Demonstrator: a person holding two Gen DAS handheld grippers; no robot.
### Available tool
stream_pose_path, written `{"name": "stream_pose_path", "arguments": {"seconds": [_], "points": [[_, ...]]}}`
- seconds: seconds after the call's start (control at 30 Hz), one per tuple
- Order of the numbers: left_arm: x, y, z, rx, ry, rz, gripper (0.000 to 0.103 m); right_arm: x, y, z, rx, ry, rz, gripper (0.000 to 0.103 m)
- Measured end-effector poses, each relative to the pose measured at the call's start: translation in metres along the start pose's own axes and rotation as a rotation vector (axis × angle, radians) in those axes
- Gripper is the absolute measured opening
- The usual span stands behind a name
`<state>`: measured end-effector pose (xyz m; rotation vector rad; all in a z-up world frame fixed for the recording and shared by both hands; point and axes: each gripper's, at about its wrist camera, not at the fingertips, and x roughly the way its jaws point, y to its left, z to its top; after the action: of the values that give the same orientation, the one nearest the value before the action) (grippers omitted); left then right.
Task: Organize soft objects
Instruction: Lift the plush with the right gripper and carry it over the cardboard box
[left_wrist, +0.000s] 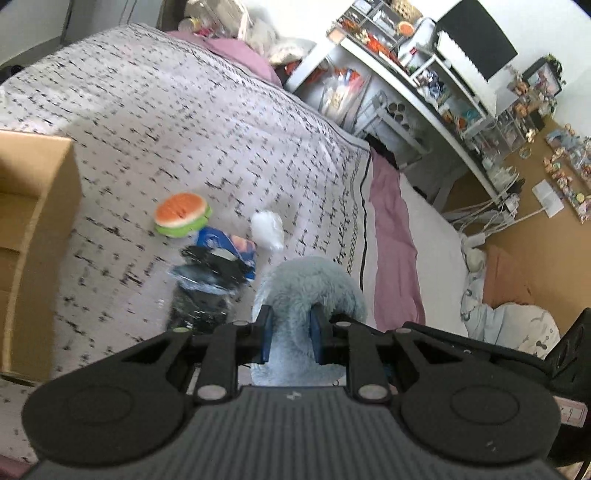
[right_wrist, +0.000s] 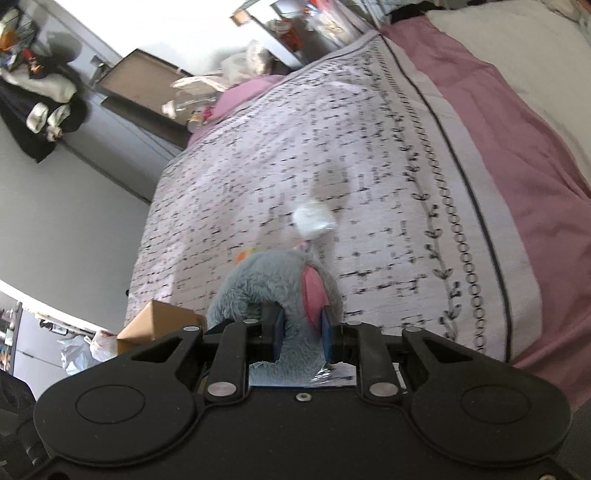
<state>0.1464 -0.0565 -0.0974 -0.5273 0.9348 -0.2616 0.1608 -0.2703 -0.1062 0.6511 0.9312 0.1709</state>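
Both grippers grip one grey plush: the left gripper (left_wrist: 289, 334) has its jaws closed on the plush (left_wrist: 310, 284) at lower centre, and the right gripper (right_wrist: 301, 334) likewise. Keep both grips firm and move together toward the box (left_wrist: 33, 206) at left, clear of the watermelon toy (left_wrist: 181, 214).

Black left claw (left_wrist: 290, 332), black right claw (right_wrist: 301, 332), blue finger pads (left_wrist: 266, 332), silver screws

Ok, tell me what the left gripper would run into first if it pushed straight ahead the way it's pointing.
The left gripper is already shut on the grey-blue plush toy, so that goes with it. Beyond the plush, the line seems to meet the patterned bedspread, probably near the small white soft object; depth is hard to judge.
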Motion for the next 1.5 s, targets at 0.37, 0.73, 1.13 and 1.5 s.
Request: {"name": "stream_pose_path", "arguments": {"seconds": [0.37,0.73,1.13,1.5], "points": [[-0.046,0.039,0.008,-0.034,-0.064,0.005,0.020,-0.001,0.054,-0.022,-0.068,-0.002,0.045,0.020],[-0.085,0.073,0.019,-0.059,-0.115,0.016,0.020,0.003,0.106,-0.040,-0.125,0.000,0.071,0.020],[-0.125,0.125,0.032,-0.104,-0.163,0.063,0.020,0.027,0.165,-0.063,-0.182,0.041,0.118,0.021],[-0.136,0.180,0.047,-0.136,-0.133,0.121,0.020,0.070,0.203,-0.085,-0.193,0.127,0.131,0.021]]}}
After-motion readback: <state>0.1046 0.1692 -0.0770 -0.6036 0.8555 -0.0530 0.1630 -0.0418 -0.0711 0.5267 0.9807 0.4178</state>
